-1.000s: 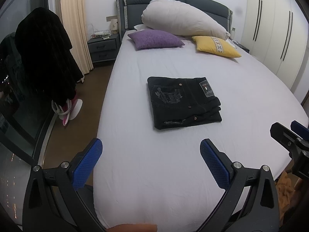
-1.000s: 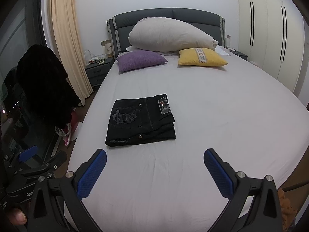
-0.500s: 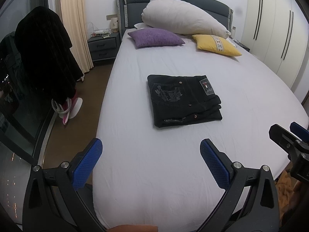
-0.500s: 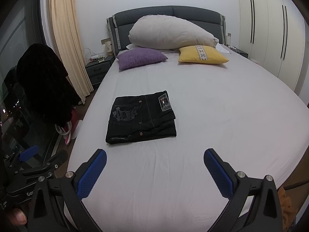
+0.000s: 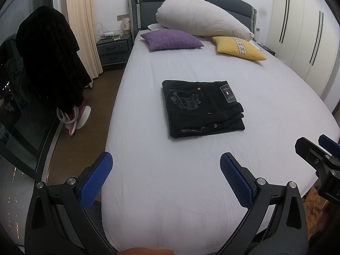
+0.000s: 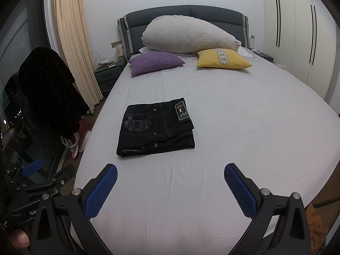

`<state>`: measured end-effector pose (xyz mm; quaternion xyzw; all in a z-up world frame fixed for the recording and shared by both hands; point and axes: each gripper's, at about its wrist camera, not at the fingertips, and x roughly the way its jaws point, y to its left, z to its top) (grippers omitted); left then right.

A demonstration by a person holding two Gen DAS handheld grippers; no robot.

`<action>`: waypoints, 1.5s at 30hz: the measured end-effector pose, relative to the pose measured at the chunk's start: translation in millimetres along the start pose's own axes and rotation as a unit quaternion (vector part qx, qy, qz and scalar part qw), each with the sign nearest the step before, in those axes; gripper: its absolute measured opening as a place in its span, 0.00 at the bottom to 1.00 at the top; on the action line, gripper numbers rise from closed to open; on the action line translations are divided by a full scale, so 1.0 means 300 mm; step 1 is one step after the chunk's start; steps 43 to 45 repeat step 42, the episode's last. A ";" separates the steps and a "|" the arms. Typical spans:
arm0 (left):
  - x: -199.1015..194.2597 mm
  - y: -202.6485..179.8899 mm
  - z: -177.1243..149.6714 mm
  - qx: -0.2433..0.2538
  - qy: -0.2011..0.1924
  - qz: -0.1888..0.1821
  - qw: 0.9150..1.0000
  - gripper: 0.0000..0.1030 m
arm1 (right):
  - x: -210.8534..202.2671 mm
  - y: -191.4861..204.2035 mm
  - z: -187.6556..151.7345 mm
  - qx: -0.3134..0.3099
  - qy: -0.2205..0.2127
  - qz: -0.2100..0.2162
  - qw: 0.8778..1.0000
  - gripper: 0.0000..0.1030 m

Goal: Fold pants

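So the bed [image 5: 191, 191] is taking up pretty much everything here, white sheet lying mostly smooth with a few wrinkles. Up by the bed's headboard a big beige pillow [image 5: 201, 19] is leaning across, with a purple cushion [image 5: 170, 40] and a yellow cushion [image 5: 238, 47] sitting just in front of it. The black pants [image 5: 201, 108] are lying folded into a neat rectangle around the middle of the bed, a bit toward its left side, patch label and pocket stitching facing up. Both claws are hovering over the foot end of the bed, well apart from the pants: the left claw [image 5: 165, 175] is sitting spread wide and gripping nothing, and the right claw [image 6: 170, 182] is doing the same, blue pads wide apart. A dark nightstand [image 5: 113, 51] is standing beside the bed's head on the left.
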<state>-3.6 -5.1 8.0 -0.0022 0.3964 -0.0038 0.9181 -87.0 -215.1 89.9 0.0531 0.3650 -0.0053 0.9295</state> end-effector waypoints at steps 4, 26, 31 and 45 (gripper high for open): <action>0.001 -0.001 -0.008 -0.001 0.001 0.000 1.000 1.00 | 0.000 0.000 0.000 0.000 0.000 0.000 1.000 1.00; -0.002 0.007 -0.016 0.000 0.003 -0.001 1.000 1.00 | -0.005 -0.005 0.000 0.000 0.002 0.001 1.000 1.00; -0.003 0.007 -0.021 0.000 0.005 -0.002 1.000 1.00 | -0.006 -0.006 0.001 0.000 0.002 0.001 1.000 1.00; -0.010 0.014 -0.048 0.000 -0.006 0.008 1.000 1.00 | -0.007 -0.004 -0.017 0.002 0.003 0.002 1.000 1.00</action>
